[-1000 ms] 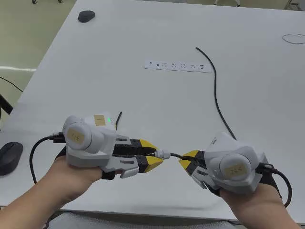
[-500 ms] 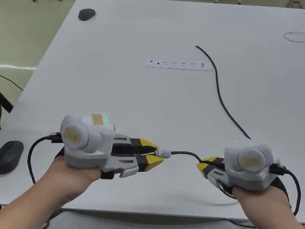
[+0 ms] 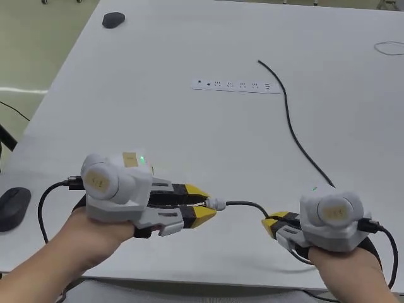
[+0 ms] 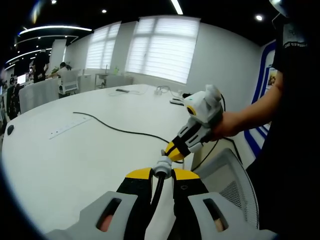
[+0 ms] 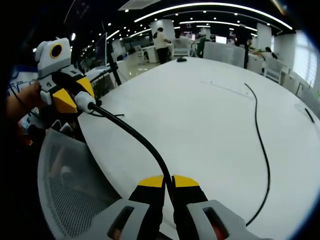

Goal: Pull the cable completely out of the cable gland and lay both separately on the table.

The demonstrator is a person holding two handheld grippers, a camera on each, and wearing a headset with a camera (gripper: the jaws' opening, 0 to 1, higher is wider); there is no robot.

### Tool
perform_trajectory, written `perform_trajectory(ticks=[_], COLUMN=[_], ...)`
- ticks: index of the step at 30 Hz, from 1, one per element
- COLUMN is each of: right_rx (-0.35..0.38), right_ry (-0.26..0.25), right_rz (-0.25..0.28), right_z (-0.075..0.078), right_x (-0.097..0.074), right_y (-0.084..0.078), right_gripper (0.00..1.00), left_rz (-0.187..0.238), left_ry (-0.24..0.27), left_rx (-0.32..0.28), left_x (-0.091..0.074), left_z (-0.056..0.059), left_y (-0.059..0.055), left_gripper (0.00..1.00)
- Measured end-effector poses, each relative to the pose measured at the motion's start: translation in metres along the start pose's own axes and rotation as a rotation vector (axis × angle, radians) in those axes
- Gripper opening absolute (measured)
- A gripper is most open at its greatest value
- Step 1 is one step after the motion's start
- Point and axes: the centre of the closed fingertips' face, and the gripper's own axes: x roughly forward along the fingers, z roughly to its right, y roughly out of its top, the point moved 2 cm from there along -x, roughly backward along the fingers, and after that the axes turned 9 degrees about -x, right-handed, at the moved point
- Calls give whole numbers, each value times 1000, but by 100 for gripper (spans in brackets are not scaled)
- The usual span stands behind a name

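Note:
A small white cable gland [image 3: 216, 204] sits at the tips of my left gripper [image 3: 208, 205], which is shut on it just above the table's near edge. A black cable [image 3: 243, 204] leaves the gland and bends right to my right gripper [image 3: 268, 222], which is shut on it. In the left gripper view the gland [image 4: 161, 166] rests between the yellow jaws, with cable running back between them. In the right gripper view the cable [image 5: 135, 137] arcs from my right gripper [image 5: 168, 180] up to the gland [image 5: 85, 102]. The cable's long remainder [image 3: 289, 123] lies across the table.
A white power strip [image 3: 235, 85] lies flat mid-table. A dark mouse [image 3: 113, 19] sits at the far left corner, another dark object [image 3: 12, 206] at the near left edge. A mesh chair [image 5: 70, 195] stands below the table's edge.
My right gripper has moved right, away from the gland, with the cable in it, so more cable now shows between the two grippers. The left gripper has hardly moved.

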Motion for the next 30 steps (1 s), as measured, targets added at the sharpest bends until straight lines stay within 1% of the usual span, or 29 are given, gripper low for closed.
perform_trajectory(ticks=[4, 7, 9, 12, 16, 19, 22, 24, 25, 26, 27, 29, 30], right_rx=[-33, -39, -39, -52, -53, -51, -65, -116, -145, -160, -191, -223, -232], right_ry=[-8, -10, -11, -13, -16, -17, -7, 22, 29, 25, 28, 34, 37], right_rz=[-2, -5, -7, -1, 4, 10, 21, 52, 67, 64, 70, 99, 105], right_z=[0, 0, 0, -2, -3, -3, -6, -12, -15, -16, -19, -24, -26], right_x=[-2, -2, -2, -3, -5, -9, -13, -15, -16, -17, -17, -19, -20], right_y=[1, 2, 3, 4, 7, 10, 15, 24, 29, 30, 34, 44, 47], right_gripper=[0, 1, 1, 1, 2, 6, 12, 15, 18, 20, 21, 23, 24], left_rz=[5, 4, 0, 1, 1, 4, 2, -3, -7, -8, -7, -9, -10], left_ry=[5, 10, 23, 28, 28, 30, 28, 26, 26, 26, 24, 21, 21], left_rx=[-4, -2, -5, -8, -6, -10, -9, -8, -6, -5, -7, -8, -6], left_x=[0, -1, -2, -3, -4, -5, -4, -4, -3, -3, -2, -1, -1], left_z=[-1, -2, -6, -9, -10, -11, -11, -10, -10, -10, -9, -8, -8], left_y=[1, 1, 1, 1, 2, 3, 2, 1, 0, 0, 0, 0, 0], left_gripper=[15, 15, 15, 15, 15, 15, 15, 15, 15, 15, 15, 15, 15])
